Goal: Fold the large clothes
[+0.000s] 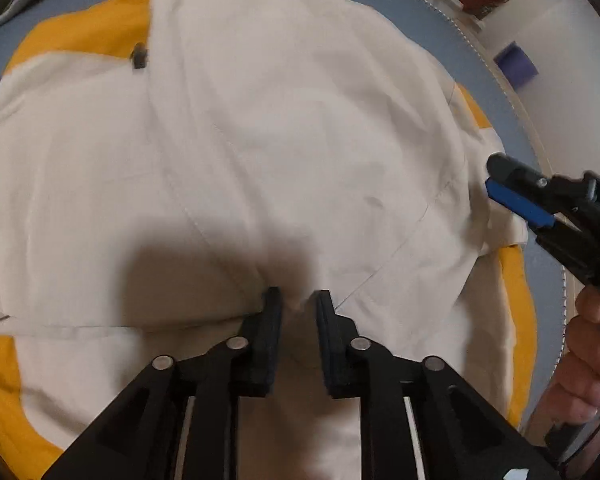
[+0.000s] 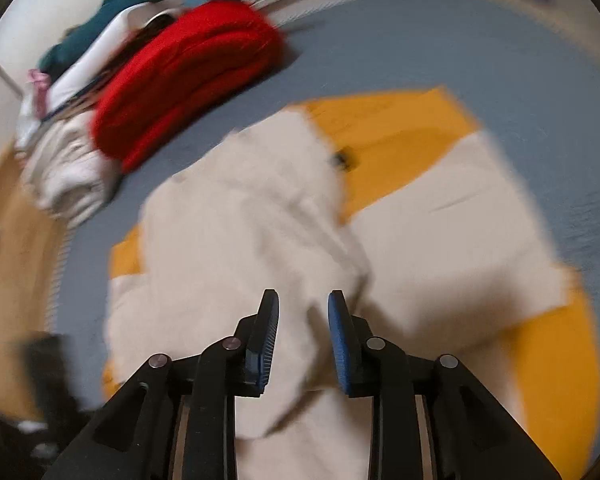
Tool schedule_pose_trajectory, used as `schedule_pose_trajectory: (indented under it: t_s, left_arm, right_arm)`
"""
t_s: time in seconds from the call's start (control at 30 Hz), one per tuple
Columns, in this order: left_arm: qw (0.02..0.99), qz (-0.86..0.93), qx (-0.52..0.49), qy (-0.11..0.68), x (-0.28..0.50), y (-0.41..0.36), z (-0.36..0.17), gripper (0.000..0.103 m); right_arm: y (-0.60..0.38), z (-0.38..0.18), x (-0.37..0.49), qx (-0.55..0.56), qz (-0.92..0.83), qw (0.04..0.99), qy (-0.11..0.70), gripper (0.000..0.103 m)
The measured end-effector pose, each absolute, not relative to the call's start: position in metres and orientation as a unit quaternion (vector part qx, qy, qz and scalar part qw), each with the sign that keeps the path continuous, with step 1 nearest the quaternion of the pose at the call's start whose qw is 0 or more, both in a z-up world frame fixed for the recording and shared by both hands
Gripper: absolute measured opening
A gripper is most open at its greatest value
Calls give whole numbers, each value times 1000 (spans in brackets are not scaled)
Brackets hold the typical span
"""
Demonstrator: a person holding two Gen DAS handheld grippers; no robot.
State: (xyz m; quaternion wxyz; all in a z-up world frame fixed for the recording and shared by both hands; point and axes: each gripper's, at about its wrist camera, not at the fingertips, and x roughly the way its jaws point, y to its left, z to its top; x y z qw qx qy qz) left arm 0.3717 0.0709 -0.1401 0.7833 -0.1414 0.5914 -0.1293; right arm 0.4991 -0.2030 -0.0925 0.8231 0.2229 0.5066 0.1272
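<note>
Red clothes (image 2: 188,76) (right wrist only), beside garment (image 2: 228,232).

Cream and yellow garment (image 1: 260,140) lies spread flat on a blue-grey surface, cream outer fabric folded over itself with creases and seam lines, yellow panels exposed along its edges. A small dark toggle (image 1: 139,55) sits at the cream-yellow border near one upper fold.

In a blurred frame, the right gripper (image 2: 303,300), jaws apart, hangs over a cream-and-yellow fabric garment (image 2: 236,240); a folded red knit (image 2: 188,72), apparently a sweater, lies upper left.
</note>
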Motion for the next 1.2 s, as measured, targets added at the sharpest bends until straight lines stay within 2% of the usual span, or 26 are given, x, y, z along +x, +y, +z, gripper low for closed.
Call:
schedule_pose_trajectory:
  t_s: [0.1,0.2,0.4,0.5,0.63,0.73,0.83,0.97,1.07,1.2]
  left_arm:
    - [786,-137,-167,579,368,84,-120,16]
    - [805,-131,-142,560,368,89,-107,18]
    - [804,-77,-176,563,374,117,-109,18]
    - [816,-72,-166,549,373,117,-95,18]
    - [824,-64,-156,541,367,123,-81,18]
    - [840,-50,-147,520,361,127,-57,18]
    - [868,-51,-125,478,342,134,-26,18]
    - [906,-42,-79,414,294,140,15,18]
    - [914,-43,-96,391,251,153,45,18]
    - [918,-53,-116,375,184,168,71,18]
  right_arm:
    - [-209,-122,510,233,111,793,552,28]
    - [-217,-136,510,216,67,784,578,28]
    - [-204,-102,496,159,40,834,526,28]
    - [-177,-91,491,141,104,841,512,28]
    - [-155,-131,487,104,122,793,588,28]
    - [-167,-134,483,122,103,791,591,28]
    - [-173,-101,471,89,87,822,556,28]
    - [-189,-21,435,66,93,884,454,28]
    - [-215,44,388,45,84,927,363,28]
    - [-245,110,320,37,80,953,290,28]
